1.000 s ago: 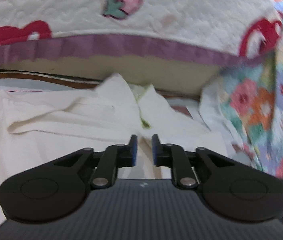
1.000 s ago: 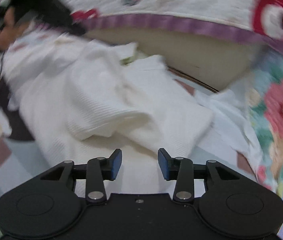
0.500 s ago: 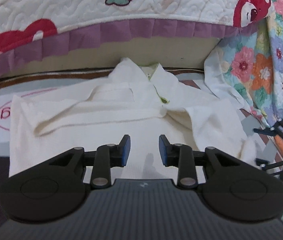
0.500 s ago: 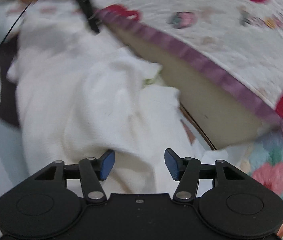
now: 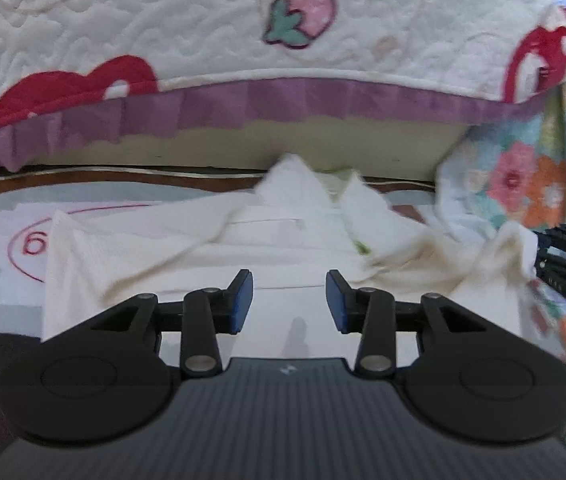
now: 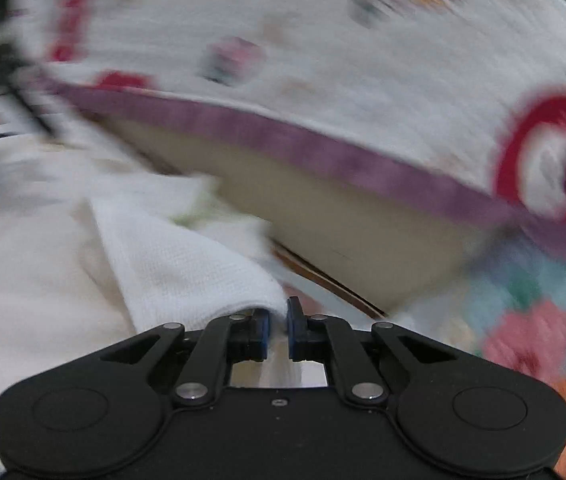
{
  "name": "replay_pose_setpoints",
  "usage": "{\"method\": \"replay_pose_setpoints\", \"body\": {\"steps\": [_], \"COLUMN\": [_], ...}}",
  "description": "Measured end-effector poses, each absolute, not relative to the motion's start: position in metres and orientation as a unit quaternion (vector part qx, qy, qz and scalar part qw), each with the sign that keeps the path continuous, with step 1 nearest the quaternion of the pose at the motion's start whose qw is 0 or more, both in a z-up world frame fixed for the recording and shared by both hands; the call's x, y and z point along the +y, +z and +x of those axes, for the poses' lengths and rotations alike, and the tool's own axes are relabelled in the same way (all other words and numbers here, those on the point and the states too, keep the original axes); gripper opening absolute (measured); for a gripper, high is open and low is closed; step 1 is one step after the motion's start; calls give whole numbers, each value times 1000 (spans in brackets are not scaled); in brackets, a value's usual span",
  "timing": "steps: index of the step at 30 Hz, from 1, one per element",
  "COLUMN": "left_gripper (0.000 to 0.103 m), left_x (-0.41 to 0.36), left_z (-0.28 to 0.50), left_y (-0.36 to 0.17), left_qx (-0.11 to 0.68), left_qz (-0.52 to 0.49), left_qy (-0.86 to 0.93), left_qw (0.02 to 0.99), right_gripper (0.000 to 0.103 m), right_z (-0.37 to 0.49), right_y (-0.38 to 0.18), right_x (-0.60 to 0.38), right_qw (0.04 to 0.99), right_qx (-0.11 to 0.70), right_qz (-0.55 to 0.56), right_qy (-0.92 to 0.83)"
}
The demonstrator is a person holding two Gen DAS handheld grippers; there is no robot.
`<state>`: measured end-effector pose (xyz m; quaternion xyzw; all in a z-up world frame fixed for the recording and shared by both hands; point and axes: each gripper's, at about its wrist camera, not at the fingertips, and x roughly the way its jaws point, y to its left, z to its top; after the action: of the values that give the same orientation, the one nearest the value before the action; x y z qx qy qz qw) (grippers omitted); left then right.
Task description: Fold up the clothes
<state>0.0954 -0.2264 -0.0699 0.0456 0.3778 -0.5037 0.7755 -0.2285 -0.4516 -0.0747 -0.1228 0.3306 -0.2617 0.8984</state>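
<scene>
Since a moment ago, right gripper (image 6: 278, 330) closes on the white shirt's (image 5: 283, 240) sleeve (image 6: 187, 268) while left gripper (image 5: 289, 300) opens, empty; carry the fold low and taut.

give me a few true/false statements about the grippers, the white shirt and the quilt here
1. The right gripper pinches a fold of the white shirt. True.
2. The left gripper grips the shirt's collar. False: its jaws are opening, nothing between them, collar farther ahead.
3. The quilt has a strawberry printed on it. True.
4. The quilt's frill is green. False: purple.
5. The shirt hangs on a hanger. False: it lies spread on a surface below the quilt.
</scene>
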Motion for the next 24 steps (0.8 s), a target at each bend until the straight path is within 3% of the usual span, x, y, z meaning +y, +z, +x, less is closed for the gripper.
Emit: {"method": "replay_pose_setpoints", "body": {"steps": [4, 8, 11, 14, 20, 24], "left_gripper": [41, 42, 47, 48, 51, 52], "left_x": [-223, -210, -200, -193, -191, -194], "left_z": [104, 116, 125, 137, 142, 135], "left_y": [-83, -95, -98, -98, -97, -100], "left_qx": [379, 392, 389, 387, 375, 364], "left_qz": [64, 79, 90, 90, 118, 158], "left_qy": [-461, -444, -428, -412, -423, -439], "left_qw": [800, 802, 811, 820, 817, 806], "right_gripper": [8, 10, 17, 33, 35, 47], "right_z": [-219, -222, -226, -233, -253, -251], "right_y": [-113, -126, -122, -114, -98, -93], "right_x": [-493, -496, -500, -504, -503, -486], "right_qw": [859, 852, 850, 847, 858, 881], "right_qx": [398, 400, 399, 389, 369, 370], "right_qz": [-18, 25, 44, 51, 47, 4], "right_qy": [-322, -336, -342, -358, -356, -296]}}
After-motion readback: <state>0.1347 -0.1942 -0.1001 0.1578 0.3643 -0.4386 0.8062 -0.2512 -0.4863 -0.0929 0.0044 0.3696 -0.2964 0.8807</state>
